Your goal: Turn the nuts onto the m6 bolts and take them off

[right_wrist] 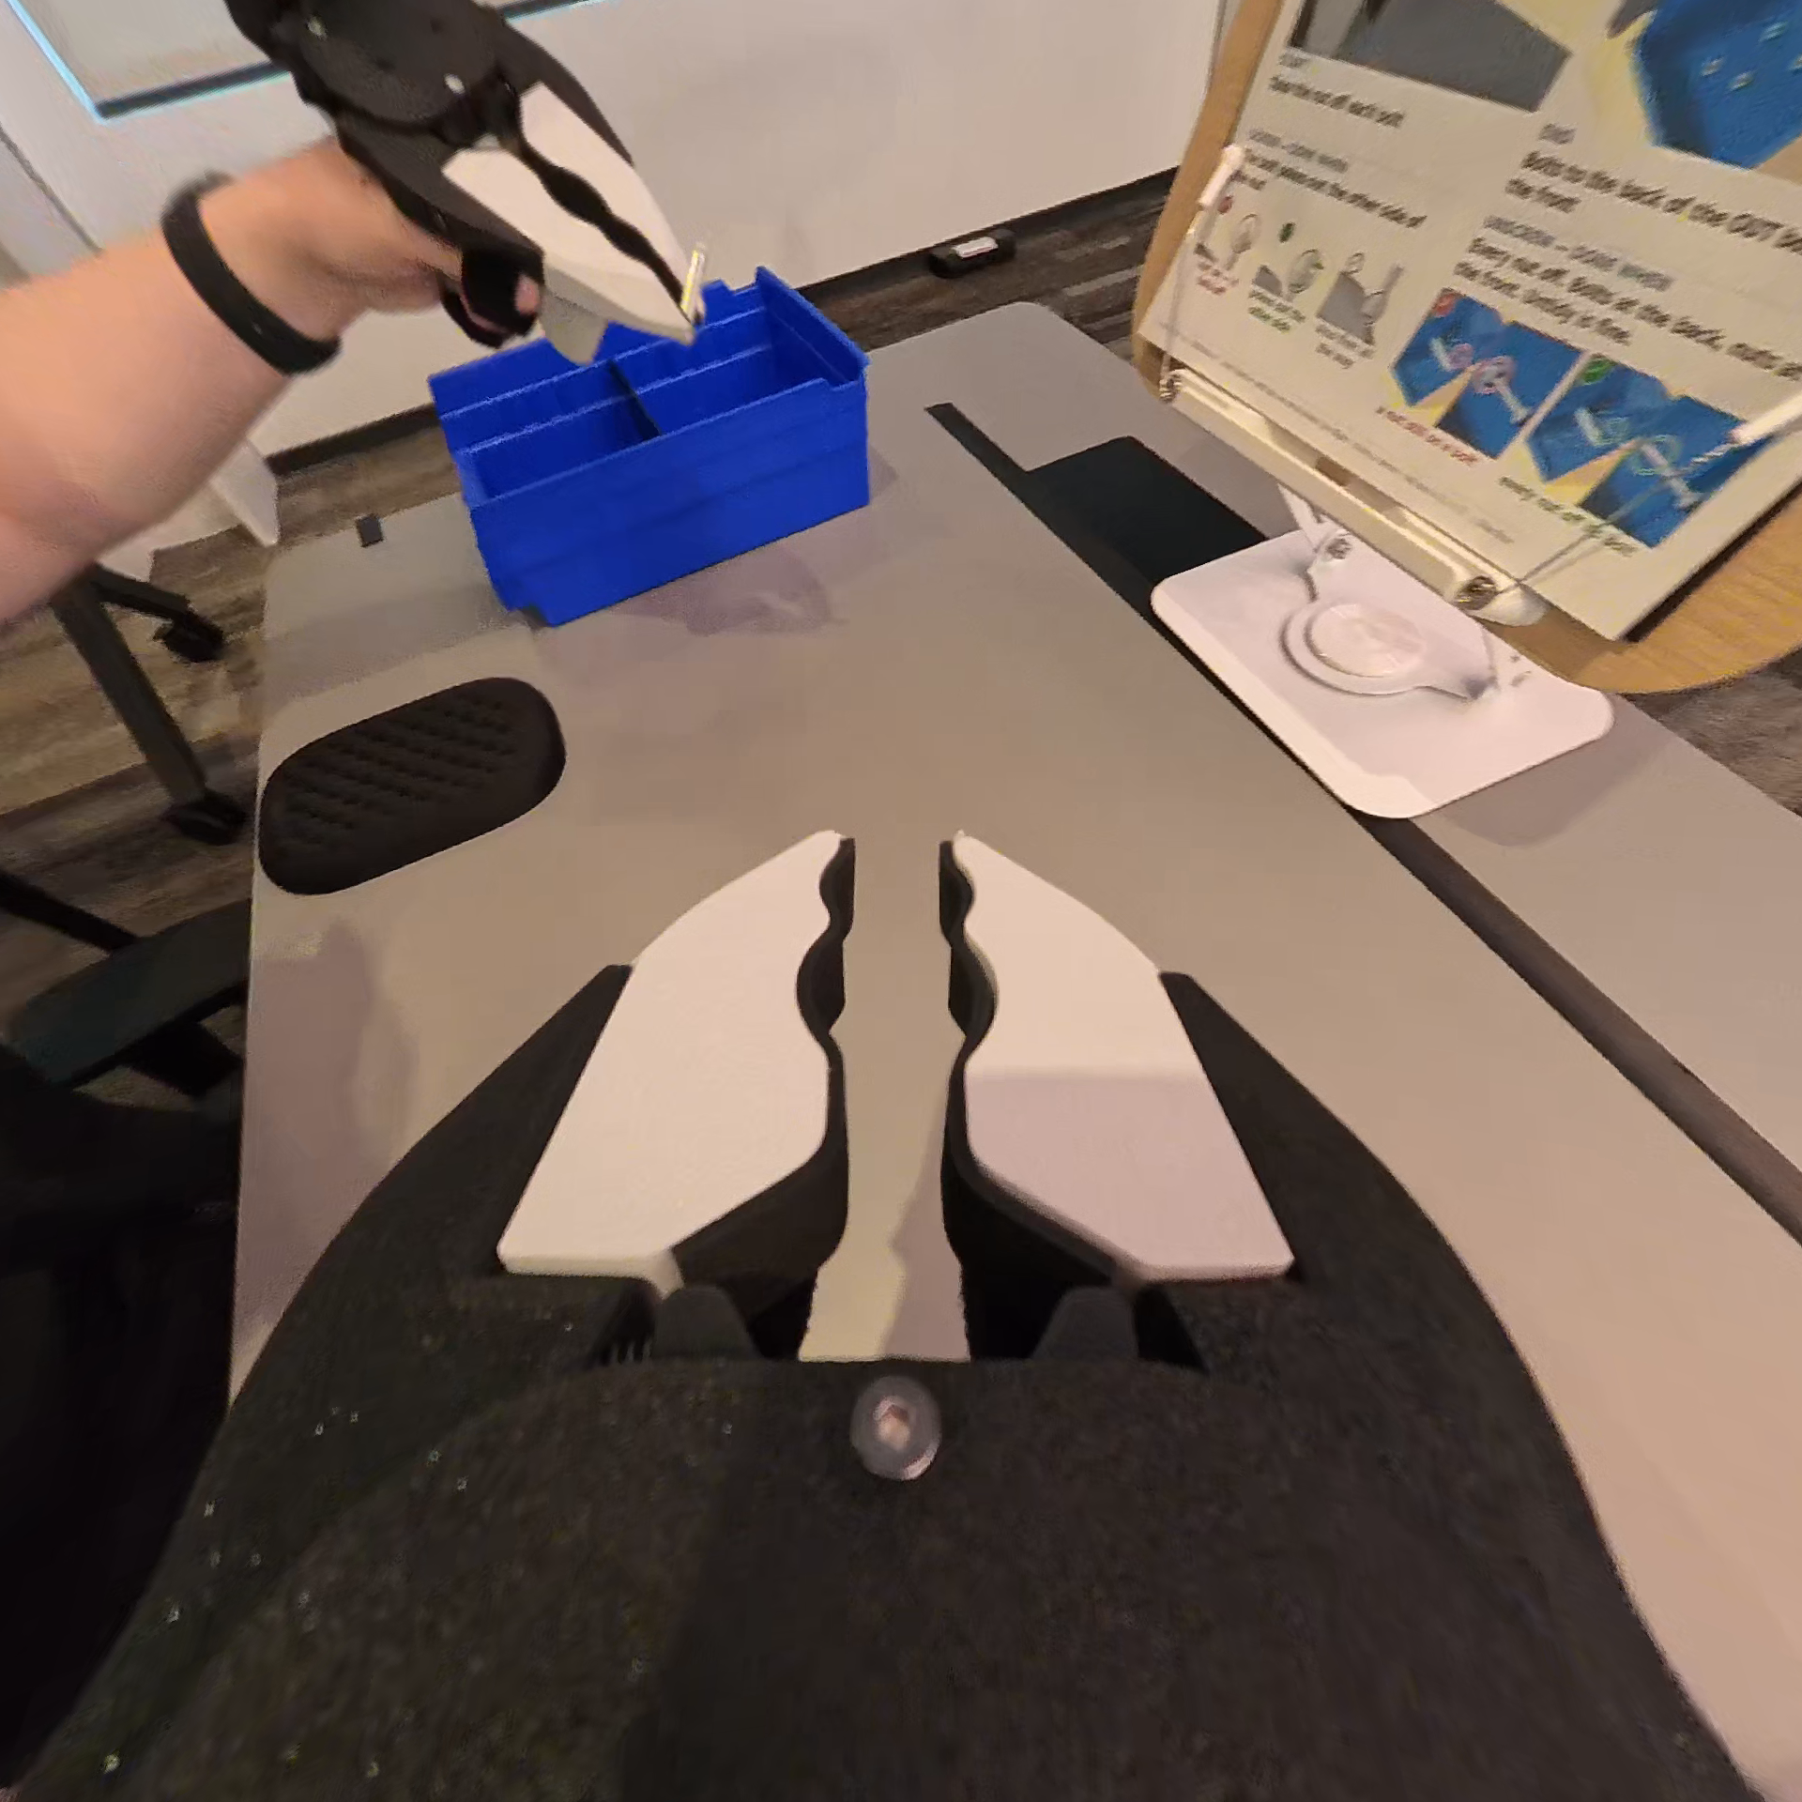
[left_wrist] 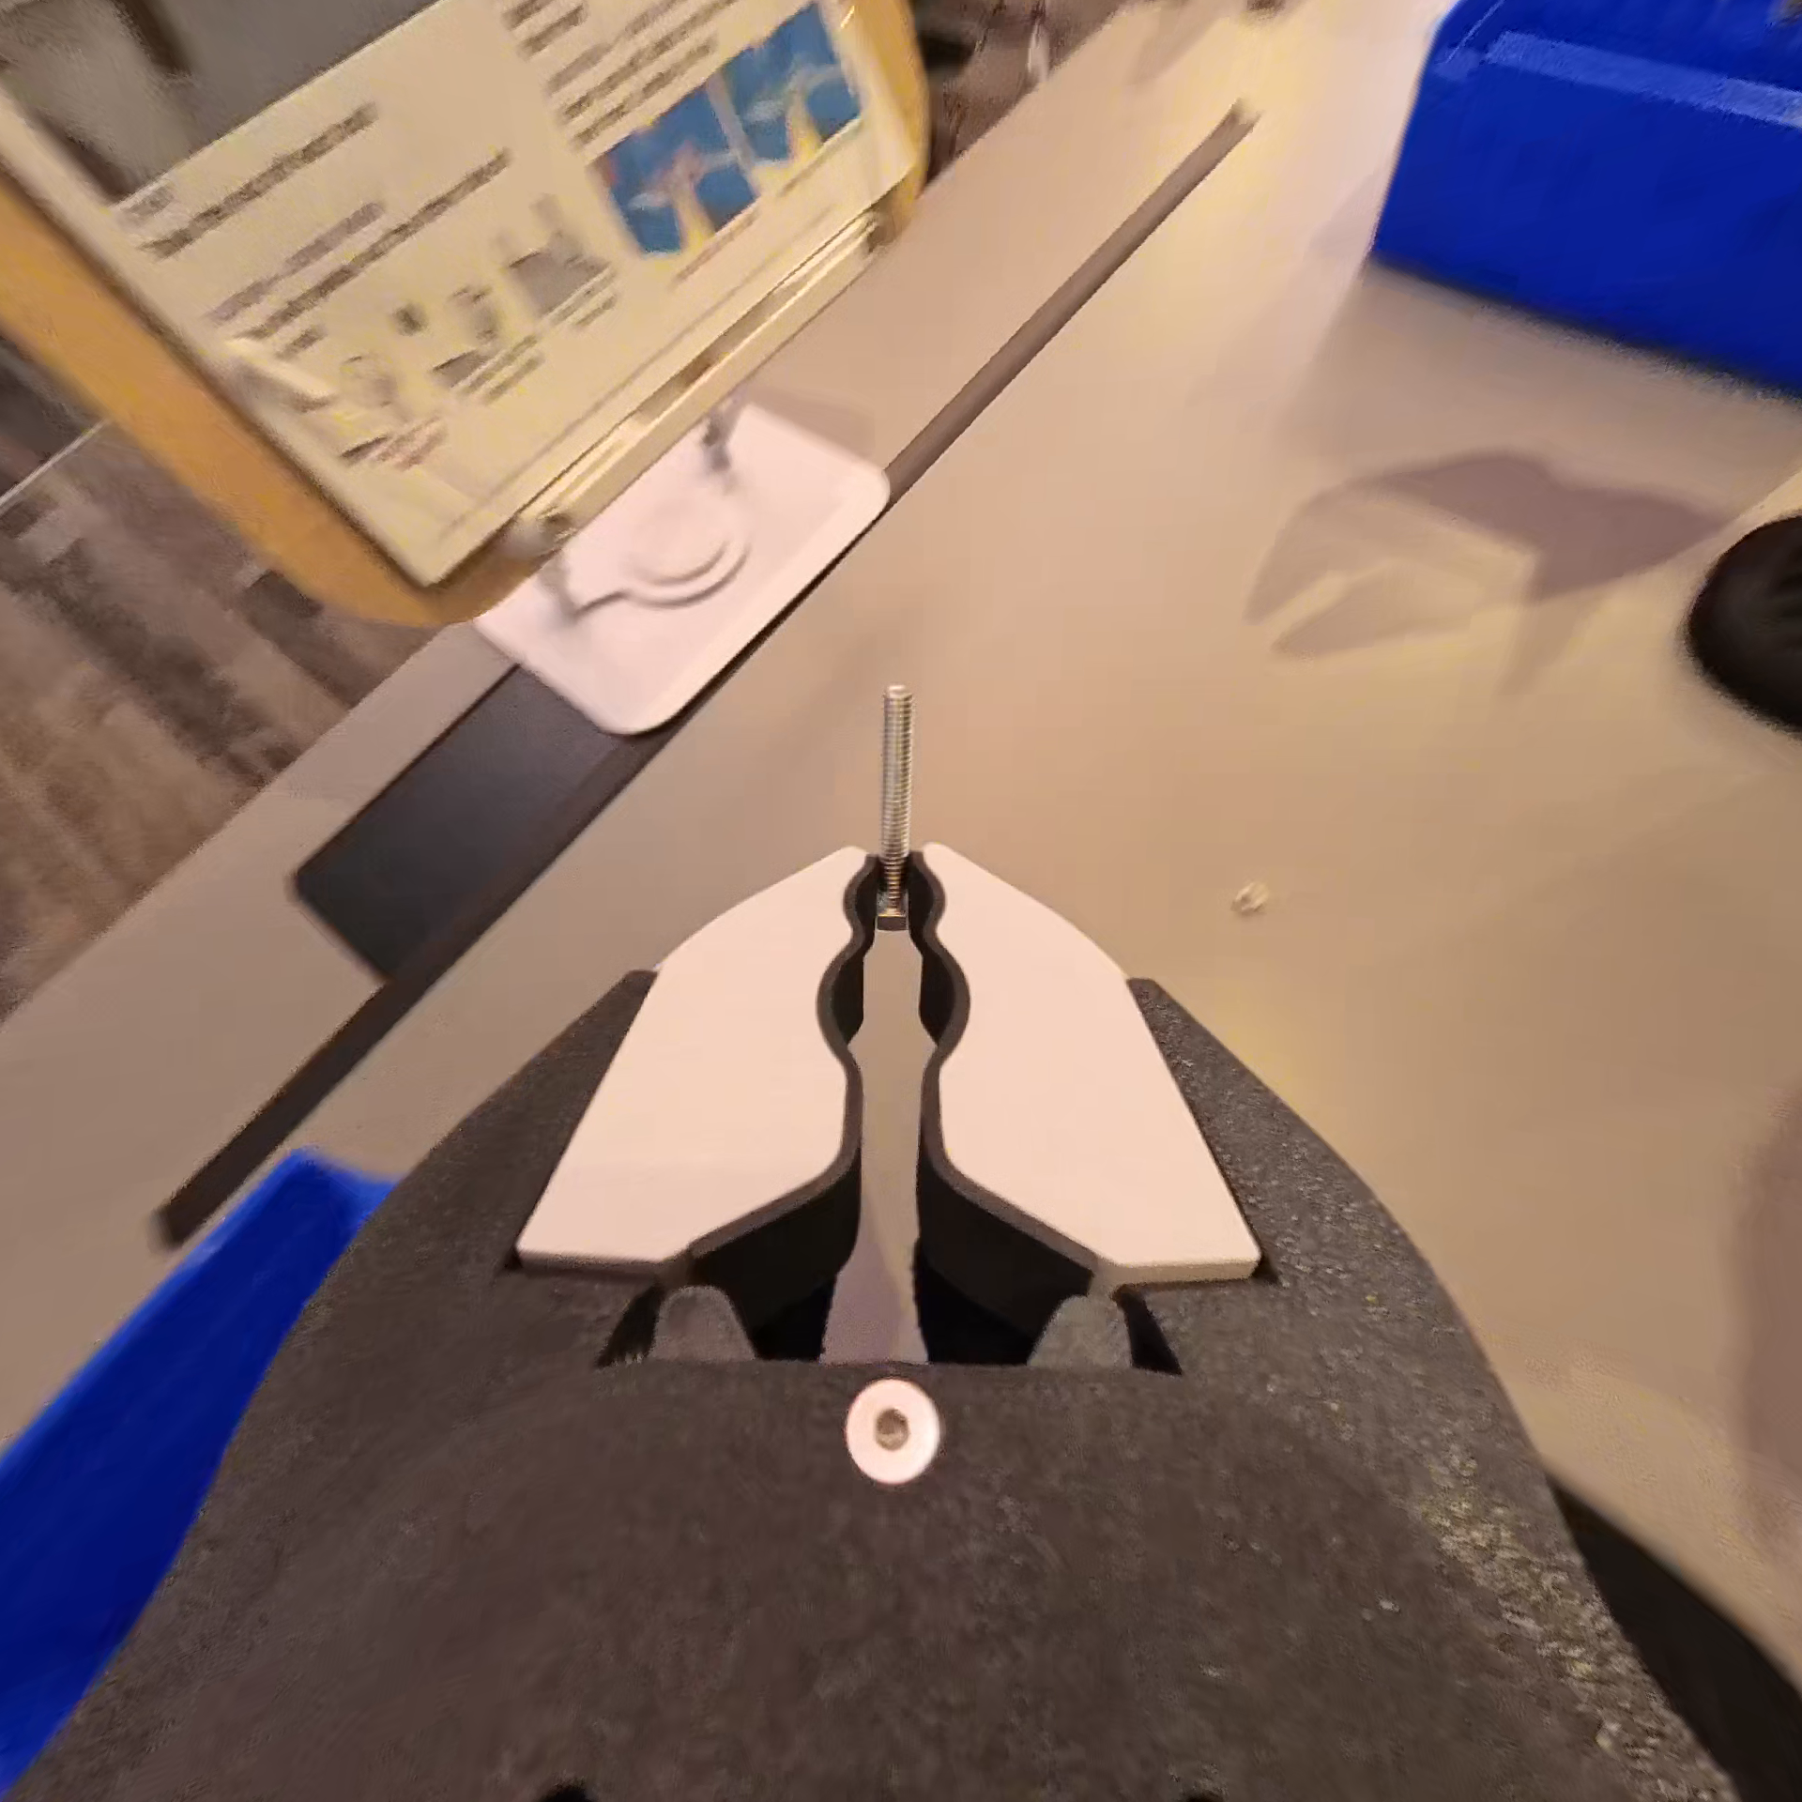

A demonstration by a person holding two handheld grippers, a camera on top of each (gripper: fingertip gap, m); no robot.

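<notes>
My left gripper point(left_wrist: 895, 858) is shut on a thin silver bolt point(left_wrist: 896, 770). The bolt's head sits between the fingertips and its bare threaded shaft sticks out forward above the grey table point(left_wrist: 1121, 741). A small nut point(left_wrist: 1249, 896) lies on the table to the right of the bolt. In the right wrist view the left gripper point(right_wrist: 683, 312) shows at the upper left, held in a hand above the blue divided bin point(right_wrist: 673, 458), with the bolt point(right_wrist: 696, 283) at its tip. My right gripper point(right_wrist: 897, 858) is open and empty above the table.
An instruction sheet on a wooden board point(right_wrist: 1521, 293) stands on a white stand point(right_wrist: 1385, 683) at the table's far side. A black wrist pad point(right_wrist: 410, 780) lies at the left. A second blue bin point(left_wrist: 1599, 166) shows in the left wrist view. A dark slot point(right_wrist: 1102, 497) runs along the table. Left tips to right tips: about 30 centimeters.
</notes>
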